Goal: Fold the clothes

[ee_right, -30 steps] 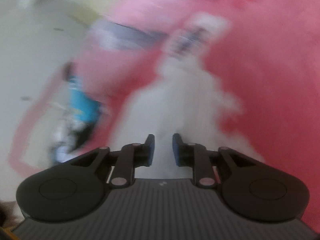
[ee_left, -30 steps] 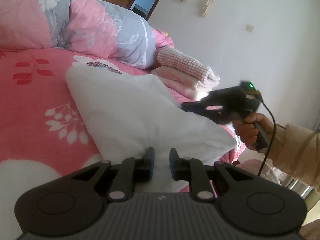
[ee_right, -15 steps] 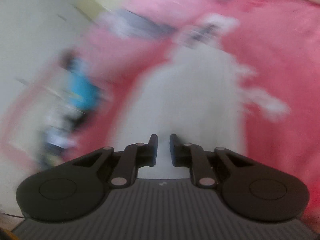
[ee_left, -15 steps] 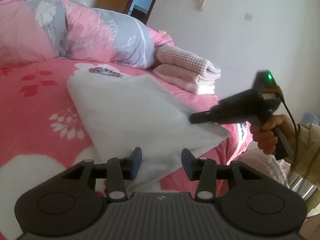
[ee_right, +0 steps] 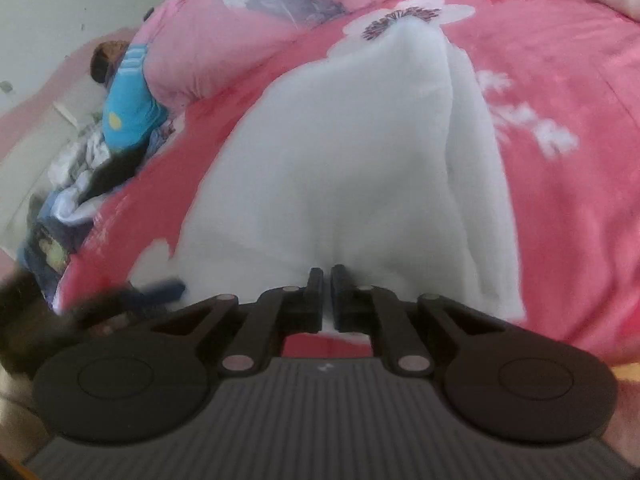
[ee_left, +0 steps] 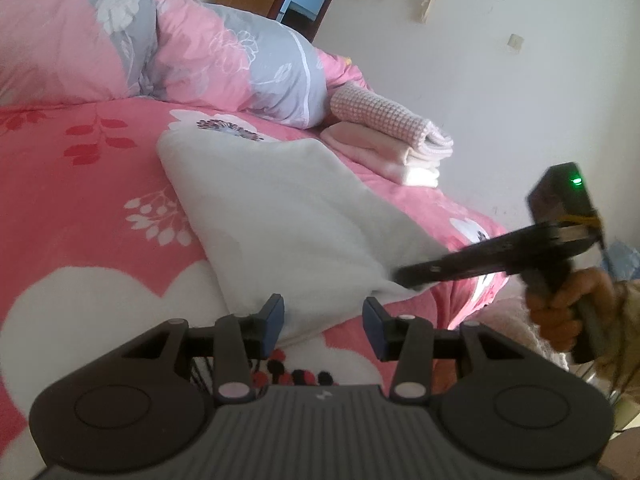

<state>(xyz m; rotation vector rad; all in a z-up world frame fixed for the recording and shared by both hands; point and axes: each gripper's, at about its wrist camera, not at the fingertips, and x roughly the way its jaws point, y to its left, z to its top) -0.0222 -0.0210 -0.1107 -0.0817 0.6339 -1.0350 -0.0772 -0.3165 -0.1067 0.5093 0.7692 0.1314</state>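
The white garment (ee_left: 288, 216) is seen lying on the pink bedspread (ee_left: 72, 208), its long axis running from upper left to lower right, its near corner pinched by the closed right gripper (ee_right: 327, 280), while the left gripper (ee_left: 323, 312), jaws parted and empty, is held just beside the lower edge.

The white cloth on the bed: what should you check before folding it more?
1. Right hand-held gripper pinching the white cloth's corner: ok, jaws shut on it.
2. Left hand-held gripper free: ok, jaws open, nothing between them; they have just been opening.
3. Cloth lying flat: not ok, the held corner is lifted and a ridge runs along it.
4. Bed beside the cloth clear for the fold: ok.
5. Folded stack out of the way: ok, apart from the cloth.
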